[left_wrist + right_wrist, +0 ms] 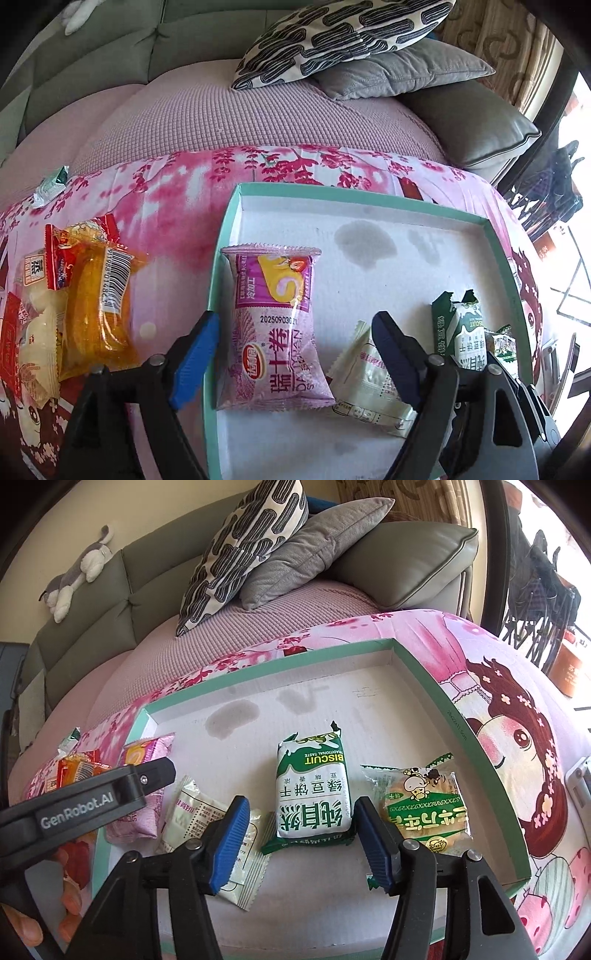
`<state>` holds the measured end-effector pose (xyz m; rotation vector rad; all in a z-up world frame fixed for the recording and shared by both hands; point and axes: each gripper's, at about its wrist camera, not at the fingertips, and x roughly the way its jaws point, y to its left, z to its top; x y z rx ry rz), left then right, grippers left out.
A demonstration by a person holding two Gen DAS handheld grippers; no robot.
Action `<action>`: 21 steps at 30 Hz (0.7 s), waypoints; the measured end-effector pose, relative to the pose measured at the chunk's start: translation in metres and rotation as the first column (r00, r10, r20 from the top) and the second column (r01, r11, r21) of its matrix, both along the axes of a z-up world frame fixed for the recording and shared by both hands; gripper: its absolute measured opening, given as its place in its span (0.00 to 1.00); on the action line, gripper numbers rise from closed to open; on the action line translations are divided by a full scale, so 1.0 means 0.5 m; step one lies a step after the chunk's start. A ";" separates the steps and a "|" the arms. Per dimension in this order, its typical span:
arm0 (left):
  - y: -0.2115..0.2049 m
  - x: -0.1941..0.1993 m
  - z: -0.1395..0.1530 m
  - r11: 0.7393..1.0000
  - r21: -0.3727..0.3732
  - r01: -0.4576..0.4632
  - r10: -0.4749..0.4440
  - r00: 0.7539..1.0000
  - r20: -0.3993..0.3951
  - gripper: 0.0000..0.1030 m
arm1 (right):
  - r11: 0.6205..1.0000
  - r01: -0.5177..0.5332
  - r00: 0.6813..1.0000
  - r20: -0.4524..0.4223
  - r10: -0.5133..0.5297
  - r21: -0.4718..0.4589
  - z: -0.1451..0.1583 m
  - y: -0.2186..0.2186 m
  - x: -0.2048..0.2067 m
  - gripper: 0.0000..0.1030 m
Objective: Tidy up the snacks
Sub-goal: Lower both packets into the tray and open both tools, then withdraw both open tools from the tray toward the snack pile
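A shallow teal-rimmed box [225,236] [424,672] with a white floor lies on the pink printed cloth. In it lie a pink roll-cake pack [275,328] [144,757], a cream sachet [369,384] [199,812], a green-and-white biscuit pack [314,790] [467,332] and a rice-cracker pack [421,805]. My left gripper [295,358] is open, its fingers either side of the pink pack, apart from it. My right gripper [299,842] is open, its fingers astride the near end of the biscuit pack.
Outside the box on the left lie an orange cake pack [98,295], red and pale snack packs [37,314] and a small green-white candy [50,186]. Behind is a sofa with a patterned pillow [243,550] and a grey cushion [314,546].
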<state>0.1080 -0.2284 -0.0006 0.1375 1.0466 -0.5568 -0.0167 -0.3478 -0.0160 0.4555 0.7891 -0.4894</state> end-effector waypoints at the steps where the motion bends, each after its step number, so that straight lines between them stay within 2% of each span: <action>1: 0.009 -0.004 0.009 1.000 -0.012 -0.002 0.002 1.000 0.008 0.85 | 1.000 0.000 1.000 0.000 0.000 -0.007 0.004 0.002 -0.001 0.67; 6: 0.058 -0.020 0.045 0.998 -0.024 -0.050 0.052 0.996 0.074 0.93 | 0.999 -0.022 1.000 0.005 0.022 -0.036 0.024 0.014 -0.004 0.79; 8: 0.083 -0.023 0.049 0.997 -0.024 -0.076 0.077 0.994 0.079 0.96 | 0.998 -0.030 1.000 0.005 0.030 -0.052 0.029 0.020 -0.004 0.87; 10: 0.112 -0.028 0.049 0.994 -0.031 -0.102 0.104 0.991 0.082 0.97 | 0.997 -0.036 0.999 0.001 0.036 -0.064 0.030 0.025 -0.001 0.99; 16: 0.195 -0.035 0.026 0.983 0.000 -0.182 0.181 0.980 0.084 0.97 | 0.996 -0.055 0.998 -0.028 0.053 -0.076 0.025 0.038 0.008 1.00; 21: 0.254 -0.032 0.007 0.972 -0.009 -0.234 0.234 0.970 0.066 0.97 | 0.994 -0.078 0.997 -0.003 0.078 -0.075 0.032 0.055 0.012 1.00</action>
